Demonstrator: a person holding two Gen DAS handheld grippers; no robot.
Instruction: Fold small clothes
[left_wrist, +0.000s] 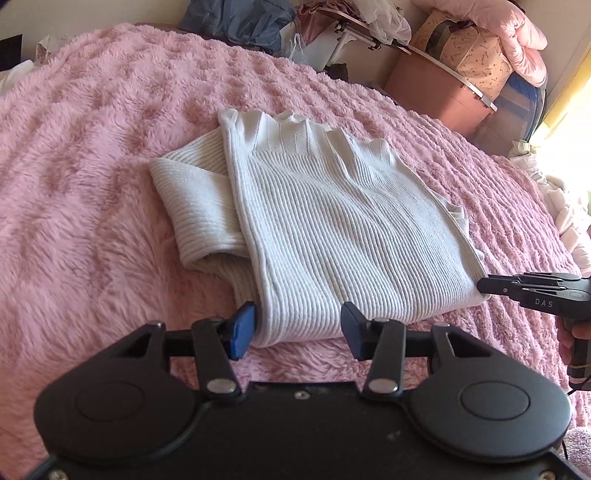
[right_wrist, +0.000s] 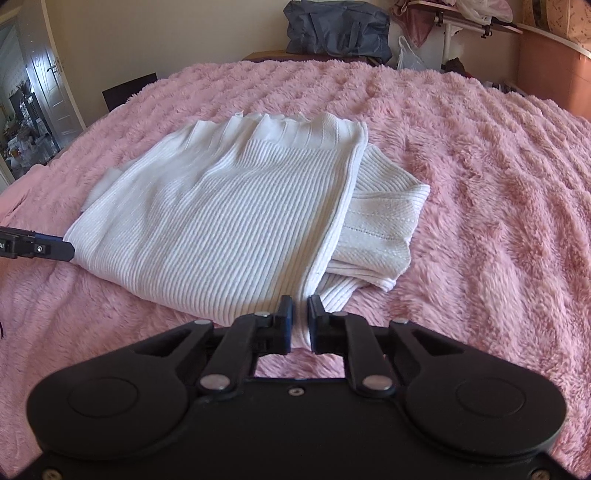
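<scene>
Two tools were at the near edge of one folded garment. Left tool (left_wrist: 298, 325): jaws spread wide, straddling the near left corner of the white ribbed sweater (left_wrist: 332, 229), its blue pads (left_wrist: 242, 325) at the fabric's edge without closing on it. Right tool (right_wrist: 300, 321): jaws pressed nearly together, pinching the sweater's near right corner fold. The sweater lay folded flat on the bed, on a pink fluffy blanket (left_wrist: 92, 147), with a sleeve (left_wrist: 192, 206) tucked under and protruding at one side. Beyond the bed: a blue-grey bag (right_wrist: 338, 29), a pink storage box (left_wrist: 439, 96), stacked bedding (left_wrist: 517, 40).
</scene>
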